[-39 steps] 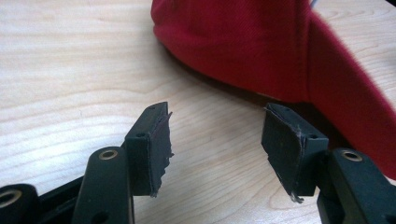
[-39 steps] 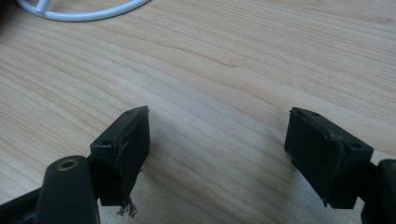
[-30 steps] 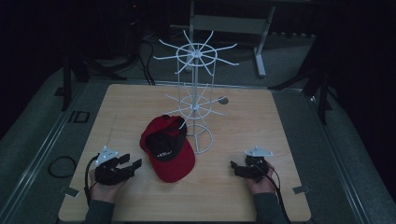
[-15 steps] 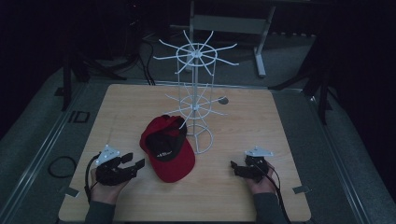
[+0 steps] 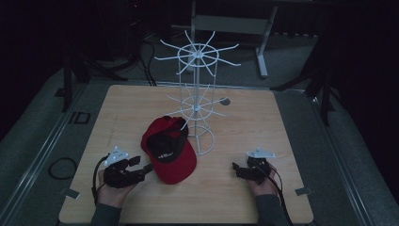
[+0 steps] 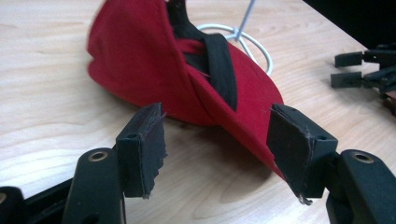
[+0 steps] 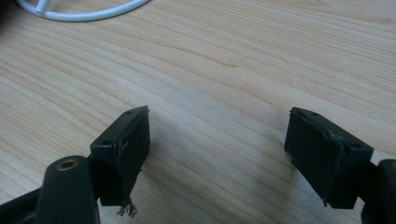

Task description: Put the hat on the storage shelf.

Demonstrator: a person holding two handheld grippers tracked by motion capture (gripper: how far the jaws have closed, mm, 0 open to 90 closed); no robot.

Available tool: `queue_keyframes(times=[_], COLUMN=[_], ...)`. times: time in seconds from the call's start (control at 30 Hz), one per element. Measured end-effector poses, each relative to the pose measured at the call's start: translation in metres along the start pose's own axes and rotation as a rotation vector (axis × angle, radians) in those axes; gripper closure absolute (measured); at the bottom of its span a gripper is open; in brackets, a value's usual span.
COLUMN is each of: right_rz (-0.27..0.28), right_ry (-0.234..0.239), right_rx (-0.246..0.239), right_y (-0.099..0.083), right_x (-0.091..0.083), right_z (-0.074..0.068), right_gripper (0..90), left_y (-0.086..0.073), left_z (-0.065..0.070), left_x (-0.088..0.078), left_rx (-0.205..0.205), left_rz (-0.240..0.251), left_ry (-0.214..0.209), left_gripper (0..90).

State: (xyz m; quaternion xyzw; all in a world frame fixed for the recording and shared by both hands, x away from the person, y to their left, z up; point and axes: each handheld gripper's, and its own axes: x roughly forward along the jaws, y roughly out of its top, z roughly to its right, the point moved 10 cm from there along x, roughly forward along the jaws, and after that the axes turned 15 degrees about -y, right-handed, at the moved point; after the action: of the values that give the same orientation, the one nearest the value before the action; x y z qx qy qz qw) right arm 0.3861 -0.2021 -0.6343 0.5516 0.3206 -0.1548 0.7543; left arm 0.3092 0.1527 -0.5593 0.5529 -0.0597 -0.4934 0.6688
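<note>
Cap: a red cap (image 5: 168, 150) is laid on the worktop (image 5: 282, 127), just beside the white wire rack (image 5: 199, 99).
Left tongs (image 6: 217, 140): held wide apart, empty, aimed at the brim, likely for grasping.
Right tongs (image 7: 217, 140): spread wide, nothing held, rested well apart.

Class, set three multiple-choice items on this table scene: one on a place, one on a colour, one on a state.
1. Where does the red and black fabric cap lie?
A. hung on the rack
B. on the wooden table, against the base of the white wire rack
C. on the floor

2. What colour is the cap's brim?
A. red
B. blue
C. white

3. How stand the jaws of the left gripper?
A. apart, holding nothing
B. clamped on the cap
C. shut on the rack

Answers: 1 B, the high view shows it flat on the tabletop; 2 A, the brim is red; 3 A, a gap shows between both pads.
</note>
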Motion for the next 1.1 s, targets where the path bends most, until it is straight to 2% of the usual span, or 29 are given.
queue_keyframes(times=[0.47, 0.87, 1.1], right_rz=[0.0, 0.0, 0.0], right_ry=[0.0, 0.0, 0.0], right_rx=[0.0, 0.0, 0.0], right_y=[0.0, 0.0, 0.0], right_x=[0.0, 0.0, 0.0], right_z=[0.0, 0.0, 0.0], right_gripper=[22.2, 22.2, 22.2], left_y=[-0.027, -0.036, -0.038], left_z=[0.016, 0.021, 0.021], left_x=[0.032, 0.06, 0.072], left_rx=[-0.032, -0.081, -0.134], left_rz=[-0.091, -0.145, -0.15], left_ry=[-0.065, -0.134, -0.156], left_gripper=[36.6, 40.9, 46.5])
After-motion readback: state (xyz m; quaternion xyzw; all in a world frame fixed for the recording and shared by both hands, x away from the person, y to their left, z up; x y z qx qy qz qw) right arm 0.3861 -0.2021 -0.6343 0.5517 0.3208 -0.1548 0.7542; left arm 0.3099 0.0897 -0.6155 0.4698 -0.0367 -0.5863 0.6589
